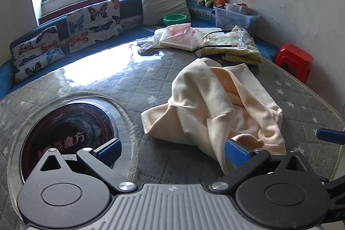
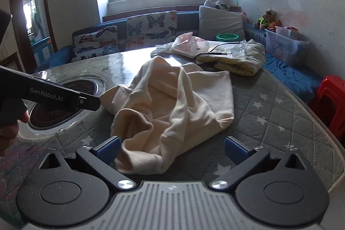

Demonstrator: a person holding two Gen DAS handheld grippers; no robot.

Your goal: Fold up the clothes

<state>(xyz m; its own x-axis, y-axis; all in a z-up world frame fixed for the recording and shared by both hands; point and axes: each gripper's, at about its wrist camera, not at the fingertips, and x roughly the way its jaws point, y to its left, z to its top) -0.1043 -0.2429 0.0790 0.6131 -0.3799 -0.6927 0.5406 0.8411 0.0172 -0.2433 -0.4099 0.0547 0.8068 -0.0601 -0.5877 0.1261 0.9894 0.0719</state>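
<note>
1. Left gripper (image 1: 172,151): fingers (image 1: 108,149) spread wide, gripping nothing. The right pad sits against the near hem of the garment (image 1: 217,105); the left pad is over the burner (image 1: 69,133).
2. Right gripper (image 2: 171,149): fingers (image 2: 108,149) also wide, empty. The garment's near edge lies between them, touching the left pad.
3. Garment: cream, crumpled in a loose heap on the quilted worktop (image 2: 269,113), unfolded, just right of the round burner.
4. Right view: a hand (image 2: 10,128) at the left edge grips the other gripper's black handle.
5. Behind the garment: a folded yellow cloth (image 1: 237,46) and a plastic packet (image 1: 181,36).
6. Far side: butterfly cushions (image 1: 94,23); a red stool (image 1: 295,61) right of the worktop.
</note>
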